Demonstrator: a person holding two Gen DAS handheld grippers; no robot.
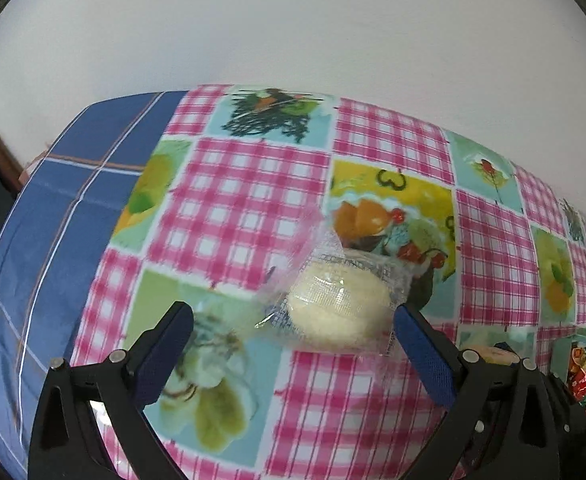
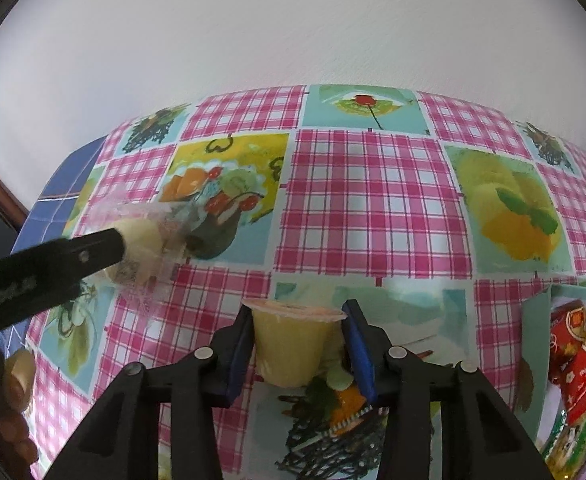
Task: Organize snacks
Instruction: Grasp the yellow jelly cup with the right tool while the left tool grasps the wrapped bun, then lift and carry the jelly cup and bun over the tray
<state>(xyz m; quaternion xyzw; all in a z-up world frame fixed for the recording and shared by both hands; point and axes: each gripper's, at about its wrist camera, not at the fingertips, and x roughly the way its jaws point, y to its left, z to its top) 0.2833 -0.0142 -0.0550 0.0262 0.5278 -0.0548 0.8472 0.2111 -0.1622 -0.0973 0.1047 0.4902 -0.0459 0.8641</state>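
A pale round bun in a clear wrapper (image 1: 339, 304) lies on the patterned tablecloth. My left gripper (image 1: 293, 316) is open with its jaws on either side of the bun; the right finger (image 1: 421, 344) touches the wrapper. The bun (image 2: 145, 246) and the left gripper's arm (image 2: 53, 268) also show at the left of the right wrist view. My right gripper (image 2: 297, 340) is shut on a yellow jelly cup (image 2: 289, 344) with a peach foil lid, held upright just above the table.
A light green box (image 2: 537, 344) with red and green snack packets (image 2: 581, 356) stands at the right; it also shows in the left wrist view (image 1: 583, 376). A blue checked cloth (image 1: 53, 240) covers the table's left end. A white wall is behind.
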